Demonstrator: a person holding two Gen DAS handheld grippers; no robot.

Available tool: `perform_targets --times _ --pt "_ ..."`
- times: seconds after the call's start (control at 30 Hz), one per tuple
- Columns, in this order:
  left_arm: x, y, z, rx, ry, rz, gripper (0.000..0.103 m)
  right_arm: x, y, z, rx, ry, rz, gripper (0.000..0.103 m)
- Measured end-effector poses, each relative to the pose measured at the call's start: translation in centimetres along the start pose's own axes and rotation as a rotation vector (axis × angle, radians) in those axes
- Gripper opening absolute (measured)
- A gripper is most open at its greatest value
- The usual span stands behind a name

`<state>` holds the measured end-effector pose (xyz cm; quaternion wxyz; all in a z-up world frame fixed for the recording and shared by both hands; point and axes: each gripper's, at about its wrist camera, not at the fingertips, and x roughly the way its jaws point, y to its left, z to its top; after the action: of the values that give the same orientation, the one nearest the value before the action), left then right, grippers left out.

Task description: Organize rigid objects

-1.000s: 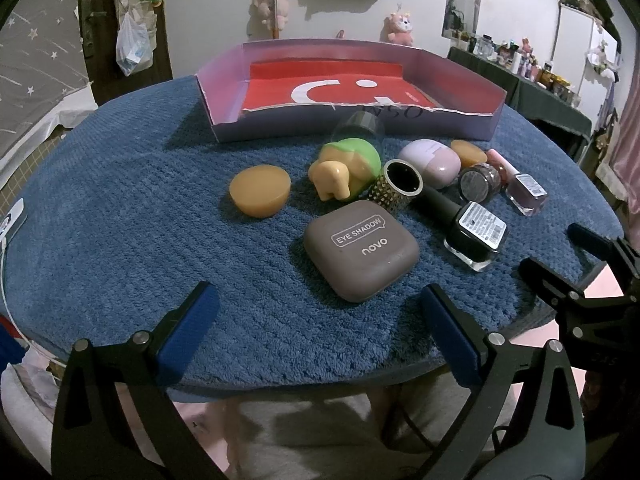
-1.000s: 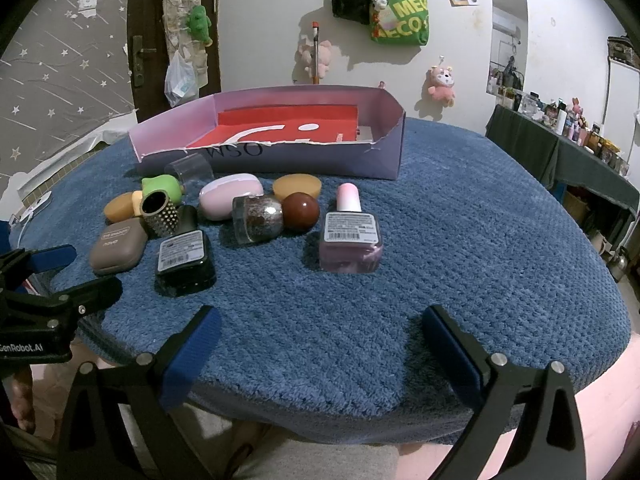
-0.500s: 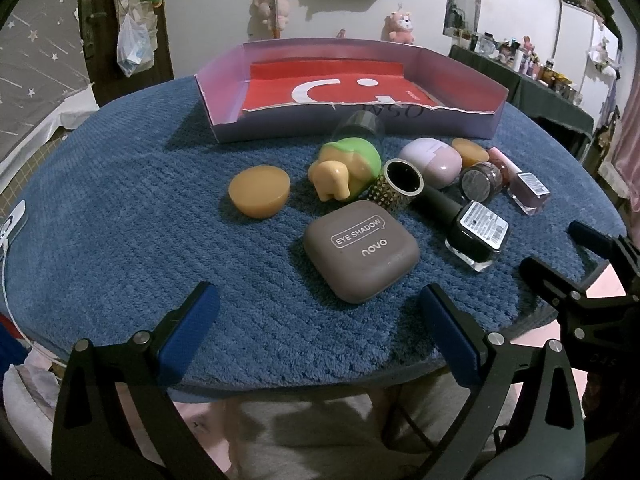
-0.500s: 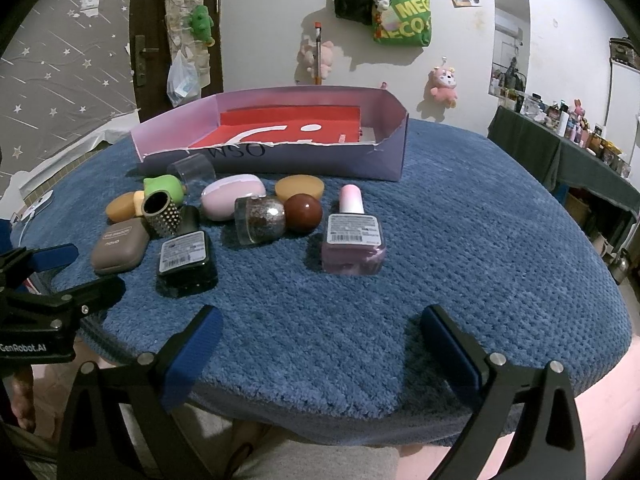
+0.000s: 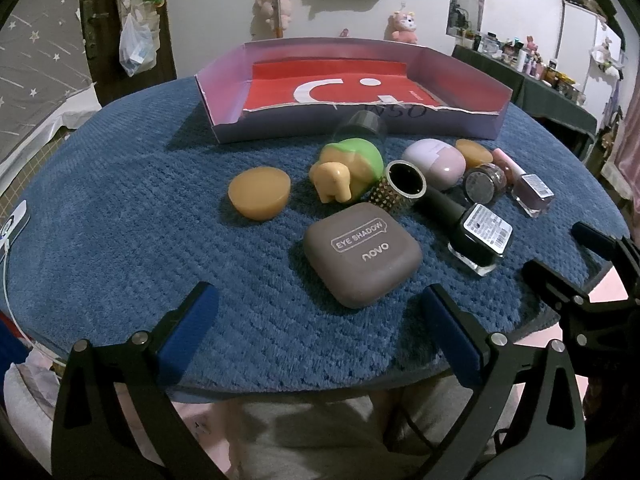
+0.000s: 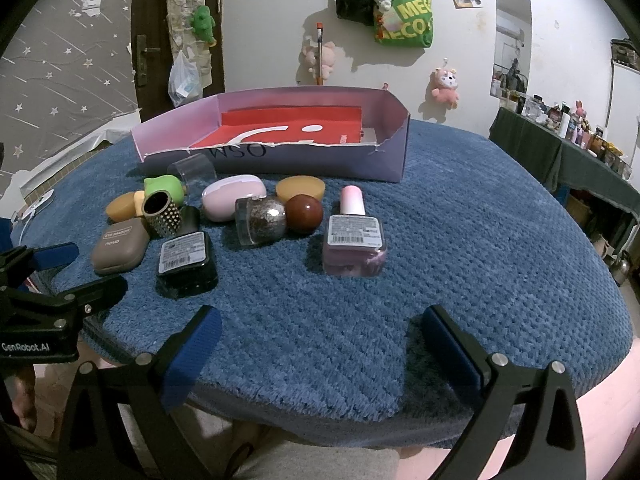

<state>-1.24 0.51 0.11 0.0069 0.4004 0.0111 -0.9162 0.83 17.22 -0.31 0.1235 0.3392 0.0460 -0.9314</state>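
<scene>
Both grippers, left [image 5: 316,316] and right [image 6: 320,340], gape empty. Cosmetics cluster before the box [image 6: 394,160] (apparently empty). Risk: eye-shadow case [image 5: 362,254] grab nudges black bottle [image 5: 478,238].

Cosmetics clustered on blue mat [image 5: 120,208], eyeshadow compact [image 5: 362,254] nearest, open box [image 5: 360,126] behind
</scene>
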Motion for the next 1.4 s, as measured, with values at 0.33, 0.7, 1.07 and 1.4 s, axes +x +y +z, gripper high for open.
perform_targets --times 0.33,0.7,1.07,1.4 --pt "0.8 -0.7 0.9 -0.008 0.01 -0.001 0.103 0.3 0.2 0.3 0.003 0.0 -0.007 0.102" --pt "1.7 -1.8 1.9 -0.03 0.007 -0.002 0.103 1.9 -0.7 2.1 0.035 -0.006 -0.019 0.095" --pt "1.2 -1.0 1.7 -0.054 -0.034 0.002 0.078 3.4 -1.1 3.6 0.034 -0.019 -0.02 0.069" --pt "0.5 -1.1 1.1 -0.01 -0.054 -0.037 0.057 2.9 -1.0 3.2 0.027 -0.032 0.008 0.038"
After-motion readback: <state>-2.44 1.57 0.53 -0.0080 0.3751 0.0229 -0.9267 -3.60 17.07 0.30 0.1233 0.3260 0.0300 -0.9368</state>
